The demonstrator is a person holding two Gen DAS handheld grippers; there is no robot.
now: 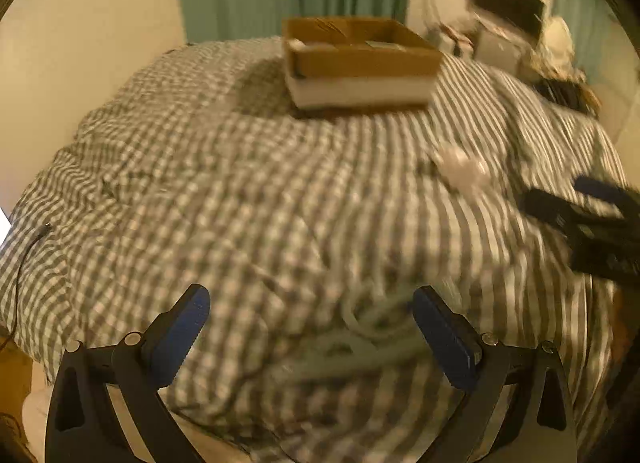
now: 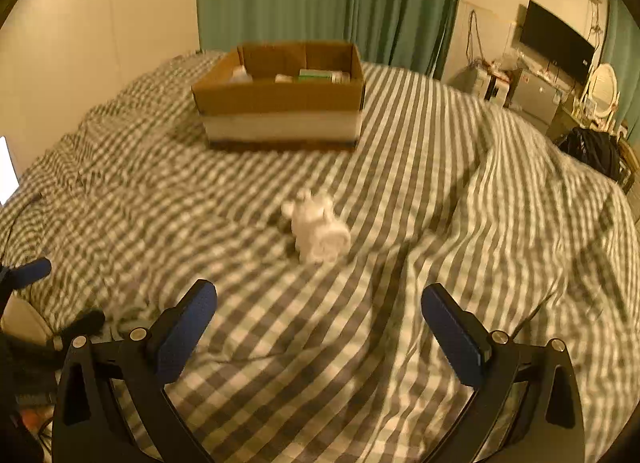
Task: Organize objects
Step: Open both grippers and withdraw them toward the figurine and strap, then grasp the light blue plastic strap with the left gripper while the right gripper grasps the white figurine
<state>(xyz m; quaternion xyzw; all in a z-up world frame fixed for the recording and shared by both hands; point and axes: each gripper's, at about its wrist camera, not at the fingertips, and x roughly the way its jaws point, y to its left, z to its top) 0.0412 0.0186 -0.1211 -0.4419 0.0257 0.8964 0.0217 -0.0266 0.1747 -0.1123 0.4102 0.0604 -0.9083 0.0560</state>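
On the checked bedspread (image 2: 400, 167), white rolled cloth (image 2: 318, 225) lies at 12 o'clock of right gripper (image 2: 320, 317); cardboard box (image 2: 280, 103) beyond; left gripper (image 1: 312, 319) and right both spread wide, empty

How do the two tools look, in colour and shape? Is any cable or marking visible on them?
Both look alike. The left tool and the right tool each have a black, angular frame with triangular cut-outs and round silver bolts at the joints. Each finger is a flat bar with a rounded tip and a dark blue pad. No cable or marking shows on them, and no sleeve is in view.
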